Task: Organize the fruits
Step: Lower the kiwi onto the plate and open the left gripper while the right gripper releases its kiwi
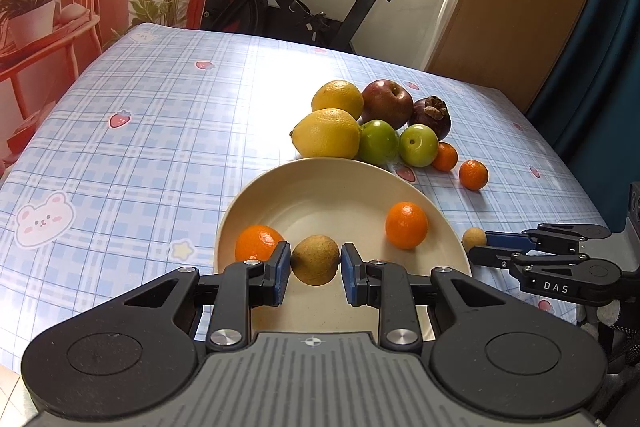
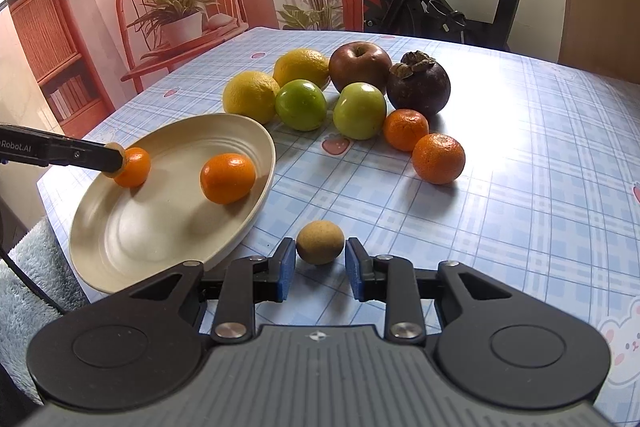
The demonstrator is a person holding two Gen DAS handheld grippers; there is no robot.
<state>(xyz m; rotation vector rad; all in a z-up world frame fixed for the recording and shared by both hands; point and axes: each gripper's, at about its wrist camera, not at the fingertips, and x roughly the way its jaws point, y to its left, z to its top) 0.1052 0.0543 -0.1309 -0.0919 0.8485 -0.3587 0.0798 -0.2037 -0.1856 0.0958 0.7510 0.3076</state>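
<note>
Left wrist view
Left gripper (image 1: 315,266): we see it clamped on a small brown fruit (image 1: 315,259), held over the near part of the plate (image 1: 344,183).
Plate: cream, holding two small oranges, one at the near left (image 1: 258,242) touching the left finger, one toward the right (image 1: 406,225).
Fruit pile: beyond the plate's far rim we see two lemons (image 1: 327,133), a red apple (image 1: 387,103), a mangosteen (image 1: 431,117), two green apples (image 1: 378,142) and two more small oranges (image 1: 473,175).
Right gripper (image 1: 478,245): at the right edge, closed around a second small brown fruit (image 1: 474,238) just right of the plate.

Right wrist view
Right gripper (image 2: 320,263): we see its pads against the second small brown fruit (image 2: 320,242), which sits on the checked surface (image 2: 520,163), near right of the plate (image 2: 168,227).
Left gripper (image 2: 114,159): reaches in from the left over the plate, its tip beside one orange (image 2: 134,167).
Pile: far from us, behind the plate and brown fruit.
</note>
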